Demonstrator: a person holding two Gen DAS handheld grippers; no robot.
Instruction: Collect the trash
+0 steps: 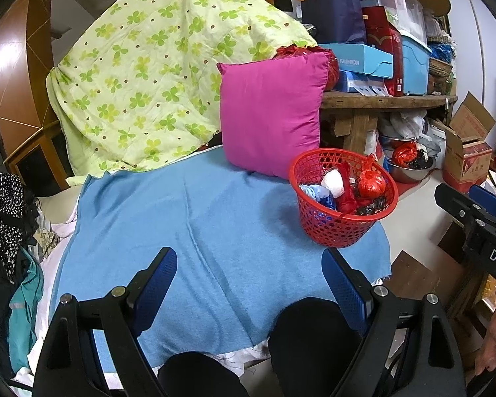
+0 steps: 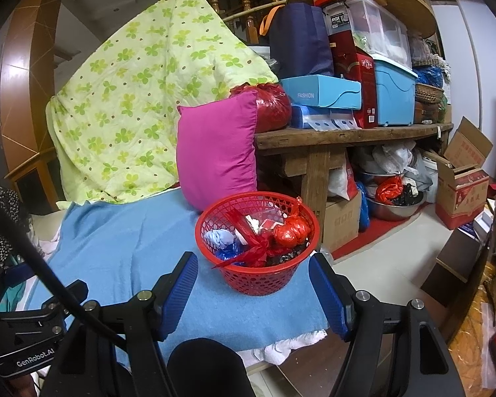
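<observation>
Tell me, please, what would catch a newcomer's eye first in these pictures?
Probably the red basket, full of crumpled bags and wrappers, standing at the right edge of the blue blanket. Just behind it a bright magenta pillow stands on edge, next to a green clover-print quilt draped high at the back.

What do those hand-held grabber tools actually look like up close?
Each gripper, left and right, has black angular frames with silver bolts and two fingers faced with blue textured pads. One body reads "GenRobot.AI"; a black cable runs past it.
</observation>
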